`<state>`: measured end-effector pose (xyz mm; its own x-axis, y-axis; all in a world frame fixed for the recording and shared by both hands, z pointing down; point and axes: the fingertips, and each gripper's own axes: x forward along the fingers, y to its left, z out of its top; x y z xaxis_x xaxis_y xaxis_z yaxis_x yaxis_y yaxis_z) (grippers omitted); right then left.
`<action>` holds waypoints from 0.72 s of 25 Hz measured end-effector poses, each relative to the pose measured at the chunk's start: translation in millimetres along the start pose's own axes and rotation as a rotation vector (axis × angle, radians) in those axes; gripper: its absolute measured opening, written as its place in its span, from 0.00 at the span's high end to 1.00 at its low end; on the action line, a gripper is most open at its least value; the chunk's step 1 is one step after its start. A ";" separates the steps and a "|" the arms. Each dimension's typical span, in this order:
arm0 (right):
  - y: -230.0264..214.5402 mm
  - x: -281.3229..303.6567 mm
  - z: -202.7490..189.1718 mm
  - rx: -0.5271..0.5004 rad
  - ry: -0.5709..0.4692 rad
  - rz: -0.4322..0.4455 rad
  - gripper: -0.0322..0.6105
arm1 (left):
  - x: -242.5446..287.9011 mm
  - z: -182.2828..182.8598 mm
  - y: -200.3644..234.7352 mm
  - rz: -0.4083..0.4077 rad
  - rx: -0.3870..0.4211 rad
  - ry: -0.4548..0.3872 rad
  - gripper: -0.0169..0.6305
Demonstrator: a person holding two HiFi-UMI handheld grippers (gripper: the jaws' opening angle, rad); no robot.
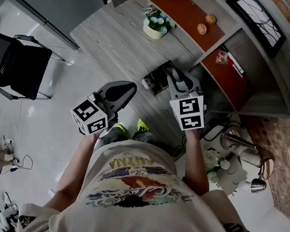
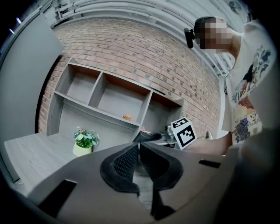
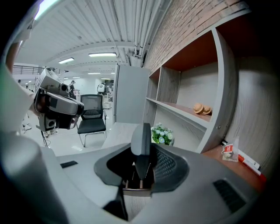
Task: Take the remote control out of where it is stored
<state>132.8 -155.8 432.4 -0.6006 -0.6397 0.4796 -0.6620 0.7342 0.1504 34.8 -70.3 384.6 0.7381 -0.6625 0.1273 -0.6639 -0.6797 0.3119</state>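
Note:
The remote control (image 1: 155, 80) is a dark slab with a silvery edge, held just above the grey wooden desk (image 1: 119, 37). My right gripper (image 1: 169, 79) is shut on its near end. In the right gripper view the remote control (image 3: 141, 136) stands edge-on between the jaws of my right gripper (image 3: 141, 168). My left gripper (image 1: 123, 90) hangs to the left of it, over the desk's front edge, shut and holding nothing. The left gripper view shows the pads of my left gripper (image 2: 139, 151) meeting at their tips, and beyond them the remote control (image 2: 148, 136) and the right gripper's marker cube (image 2: 186, 132).
A potted plant (image 1: 156, 24) stands at the back of the desk. Wall shelves hold two round buns (image 1: 206, 24) and a red-and-white packet (image 1: 223, 55). A black chair (image 1: 11, 64) is on the floor at left. Metal lamps and clutter (image 1: 238, 149) lie at right.

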 end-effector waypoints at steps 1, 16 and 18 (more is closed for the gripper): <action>0.3 -0.1 2.2 0.000 -0.007 0.000 0.77 | -0.2 -0.7 -0.3 0.001 0.003 0.005 0.96; 18.4 15.9 38.0 -0.031 -0.047 -0.014 0.77 | -26.0 -5.0 28.0 0.023 -0.029 0.010 0.96; 25.7 21.6 41.1 -0.038 -0.042 -0.010 0.77 | -30.1 -7.4 34.5 0.015 -0.035 0.017 0.96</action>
<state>84.4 -160.1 411.1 -0.6125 -0.6556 0.4415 -0.6514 0.7351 0.1879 -9.4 -71.4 398.5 0.7305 -0.6667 0.1482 -0.6702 -0.6581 0.3430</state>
